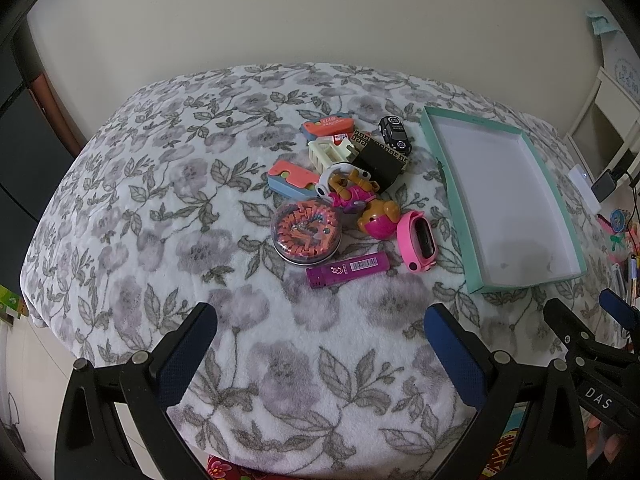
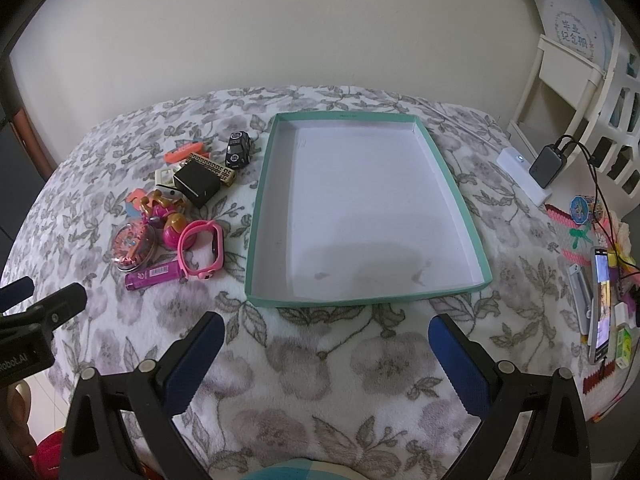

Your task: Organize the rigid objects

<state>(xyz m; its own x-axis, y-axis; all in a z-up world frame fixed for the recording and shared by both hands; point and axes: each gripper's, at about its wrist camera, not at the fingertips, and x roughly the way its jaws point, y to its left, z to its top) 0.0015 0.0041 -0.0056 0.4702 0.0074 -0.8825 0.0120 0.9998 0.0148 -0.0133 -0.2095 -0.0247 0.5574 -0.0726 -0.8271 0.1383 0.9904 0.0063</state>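
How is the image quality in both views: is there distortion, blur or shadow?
Left wrist view: strong fisheye bending, dark vignette corners, the toy pile sharp under soft even light. Right wrist view: same curving, the teal box sharp, a faint grey shadow across its white floor near the front wall.

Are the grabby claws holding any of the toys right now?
No. Both the left gripper and the right gripper are open with nothing between their fingers. The toys, like the pink watch, lie on the blanket.
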